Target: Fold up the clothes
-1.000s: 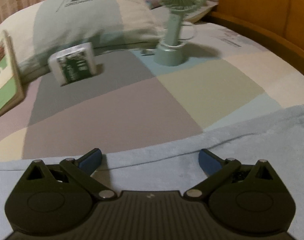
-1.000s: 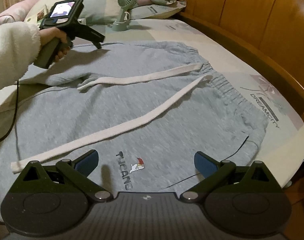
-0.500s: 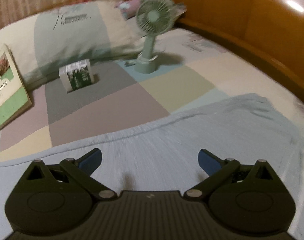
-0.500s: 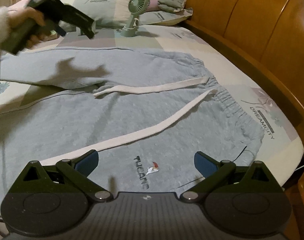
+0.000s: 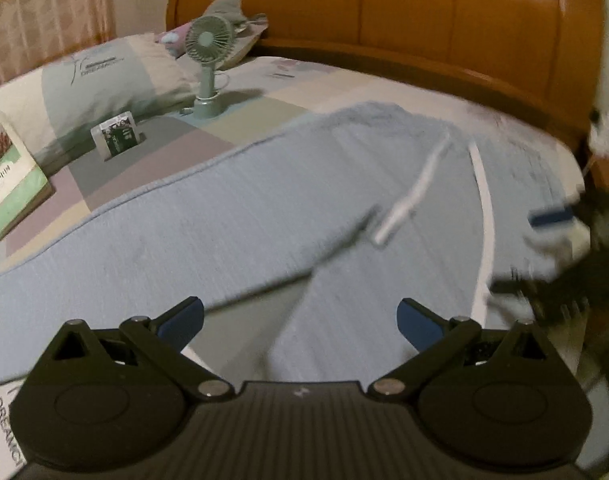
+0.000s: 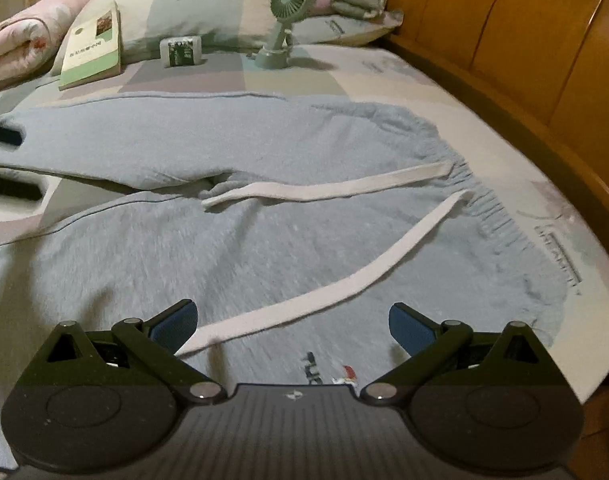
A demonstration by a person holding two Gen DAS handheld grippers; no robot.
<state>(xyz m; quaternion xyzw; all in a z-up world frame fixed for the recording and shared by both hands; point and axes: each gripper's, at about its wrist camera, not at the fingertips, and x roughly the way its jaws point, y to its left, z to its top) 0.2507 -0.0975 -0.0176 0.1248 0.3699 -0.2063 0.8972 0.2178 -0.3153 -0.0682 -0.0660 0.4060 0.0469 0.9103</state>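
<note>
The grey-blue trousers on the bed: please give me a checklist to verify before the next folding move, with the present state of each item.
1. Left tool open and empty: ok.
2. Right tool open and empty: ok.
3. Trousers spread flat on the bed, legs apart: ok.
4. Drawstrings tucked away: not ok, both lie loose across the fabric.
5. Fan, book and small box clear of the trousers: ok.
6. Leg cuffs aligned: cannot tell, out of view.

Left gripper (image 5: 300, 320), jaws spread, above light-blue sweatpants (image 5: 232, 216).
</note>
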